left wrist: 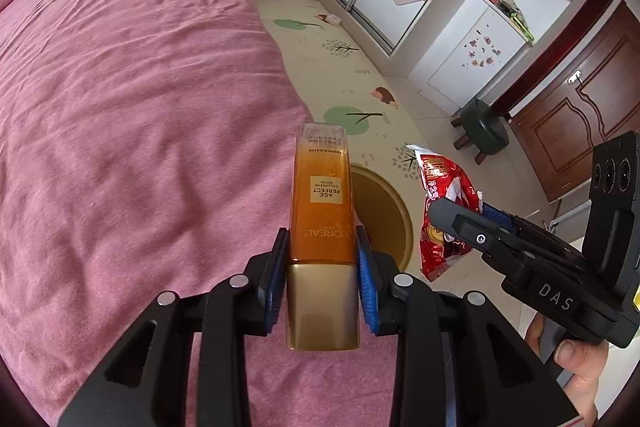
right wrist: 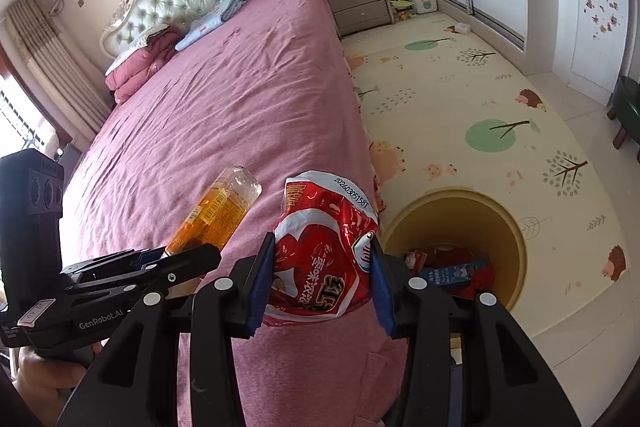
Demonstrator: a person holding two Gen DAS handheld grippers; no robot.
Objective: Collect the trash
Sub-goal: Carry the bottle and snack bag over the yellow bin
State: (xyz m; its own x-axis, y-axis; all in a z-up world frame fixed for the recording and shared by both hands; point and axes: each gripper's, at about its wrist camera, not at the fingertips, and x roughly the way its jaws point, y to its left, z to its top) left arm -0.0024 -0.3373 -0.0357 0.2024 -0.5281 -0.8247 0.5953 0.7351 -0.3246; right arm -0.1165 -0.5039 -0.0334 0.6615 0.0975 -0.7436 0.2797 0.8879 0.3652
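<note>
Left tongs (left wrist: 322,267): clamped on an amber bottle (left wrist: 322,203), blue pads pressing its sides just above the gold cap (left wrist: 322,307). Bottle points forward, clear base away from the hand, held in the air over the pink bed (left wrist: 140,107) near its edge. Label reads L'Oreal Age Perfect.

Right tongs (right wrist: 322,279): closed on a crumpled red snack wrapper (right wrist: 324,251), pinched from both sides, top of the packet sticking up past the fingertips. Held above the corner of the bed, just beside the yellow bin (right wrist: 516,227).

Bin stands on the floor at the bedside, on a patterned play mat (right wrist: 460,87). Inside it: some red wrappers and a blue carton (right wrist: 460,273), already at the bottom.

The two tongs sit side by side, close but apart. Green stool (left wrist: 482,131) farther off by the brown door (left wrist: 580,119).
</note>
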